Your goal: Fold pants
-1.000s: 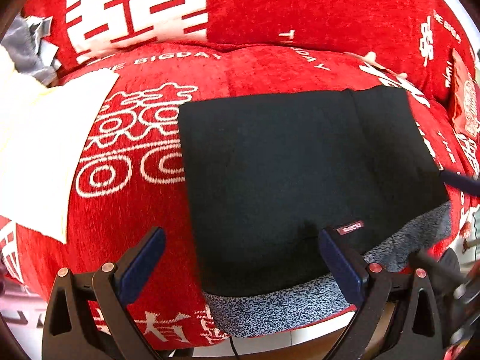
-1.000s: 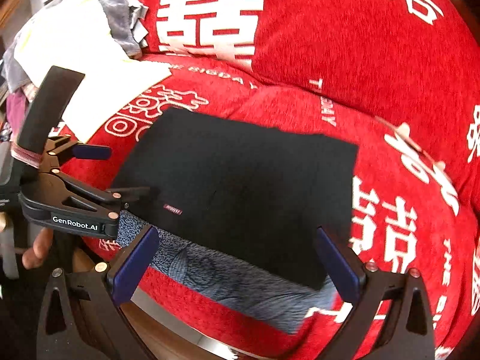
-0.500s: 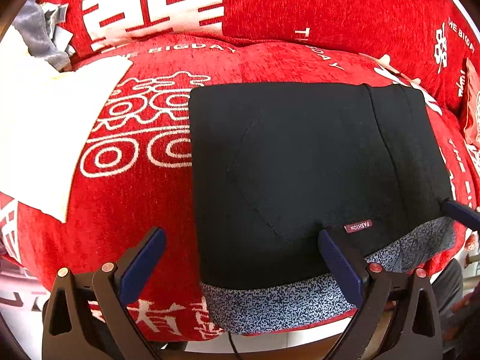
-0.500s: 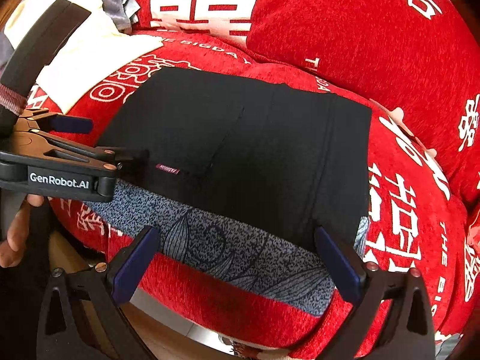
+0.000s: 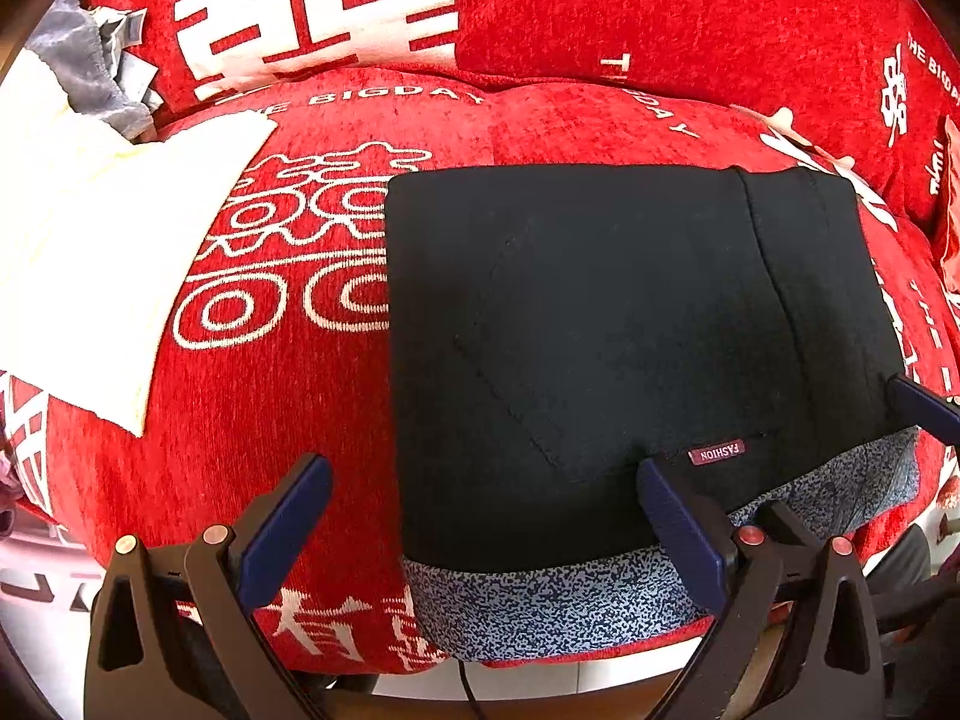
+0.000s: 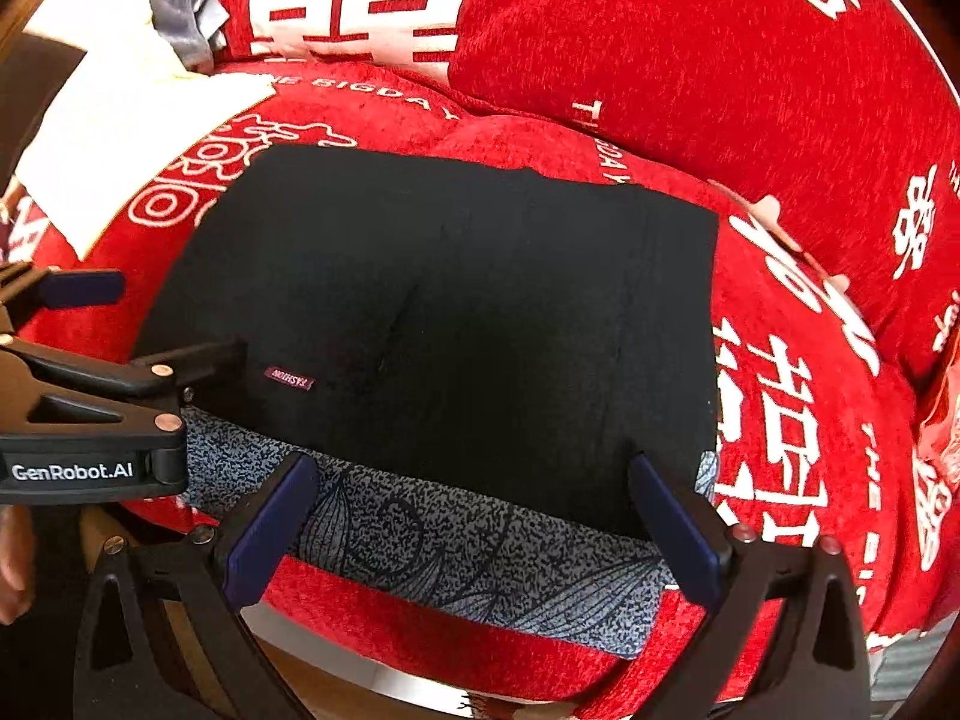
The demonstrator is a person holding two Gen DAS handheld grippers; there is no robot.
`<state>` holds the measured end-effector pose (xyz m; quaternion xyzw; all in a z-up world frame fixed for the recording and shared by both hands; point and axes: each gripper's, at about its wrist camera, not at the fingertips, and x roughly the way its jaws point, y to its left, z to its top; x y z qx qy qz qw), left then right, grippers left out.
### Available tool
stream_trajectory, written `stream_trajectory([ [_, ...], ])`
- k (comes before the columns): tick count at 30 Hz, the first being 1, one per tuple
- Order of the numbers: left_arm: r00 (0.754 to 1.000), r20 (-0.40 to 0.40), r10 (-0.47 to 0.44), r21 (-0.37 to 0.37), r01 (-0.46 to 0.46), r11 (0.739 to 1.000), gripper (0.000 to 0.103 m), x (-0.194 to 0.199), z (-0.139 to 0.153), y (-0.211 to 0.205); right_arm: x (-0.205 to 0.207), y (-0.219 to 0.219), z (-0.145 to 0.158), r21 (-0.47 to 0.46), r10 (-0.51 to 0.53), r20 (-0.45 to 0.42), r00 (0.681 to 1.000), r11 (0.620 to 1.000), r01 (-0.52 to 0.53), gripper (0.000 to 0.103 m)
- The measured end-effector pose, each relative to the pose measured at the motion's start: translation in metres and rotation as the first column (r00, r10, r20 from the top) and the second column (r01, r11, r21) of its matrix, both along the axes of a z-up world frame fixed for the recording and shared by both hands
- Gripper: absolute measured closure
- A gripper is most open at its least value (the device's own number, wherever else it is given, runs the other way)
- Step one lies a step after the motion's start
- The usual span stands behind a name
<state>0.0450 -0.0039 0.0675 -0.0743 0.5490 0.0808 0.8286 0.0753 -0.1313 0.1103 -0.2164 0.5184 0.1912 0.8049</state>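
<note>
The black pants (image 5: 630,330) lie folded into a rectangle on the red sofa seat (image 5: 288,420), a small "FASHION" tag (image 5: 717,453) near their front edge. They rest on a blue-grey speckled cloth (image 5: 540,606) that hangs over the seat's front. My left gripper (image 5: 480,528) is open at the pants' front left corner, its right finger (image 5: 678,516) on the front edge. My right gripper (image 6: 474,516) is open over the speckled cloth (image 6: 480,546) at the pants' (image 6: 450,312) front edge. The left gripper (image 6: 90,384) shows at the left of the right wrist view.
A white folded cloth (image 5: 90,276) lies on the seat to the left, with grey garments (image 5: 90,72) behind it. Red back cushions (image 5: 660,12) with white characters stand behind the pants. The floor shows below the seat's front edge.
Both grippers have moved in closer to the front edge of the pants and a little to the left. The pants lie still and both grippers stay open.
</note>
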Motion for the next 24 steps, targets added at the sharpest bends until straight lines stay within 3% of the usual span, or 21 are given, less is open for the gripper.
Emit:
stream_trajectory([
  [6,1.0,-0.013,0.003,0.005,-0.003,1.0,0.001,0.005,-0.003,-0.001,0.01,0.003,-0.004,0.022,0.029,-0.007,1.0,0.999,-0.029,0.0],
  [10,0.999,-0.042,0.025,-0.066,-0.027,0.997,0.001,0.014,-0.004,0.01,0.023,0.01,-0.005,0.04,0.053,-0.037,0.998,0.998,-0.052,0.0],
  [15,1.0,-0.021,0.015,-0.017,-0.015,1.0,0.001,0.018,0.007,0.01,0.026,0.007,0.0,0.024,0.123,-0.071,0.99,0.992,-0.122,0.0],
  [20,0.998,0.007,0.056,-0.021,-0.056,0.998,0.001,0.032,0.018,0.024,0.048,-0.014,0.021,0.057,0.013,-0.014,1.0,0.998,-0.012,0.0],
  [24,0.996,-0.023,0.086,0.032,-0.085,0.996,0.001,0.057,0.011,0.03,0.079,-0.015,0.019,0.107,-0.055,-0.029,0.998,0.993,0.058,0.0],
])
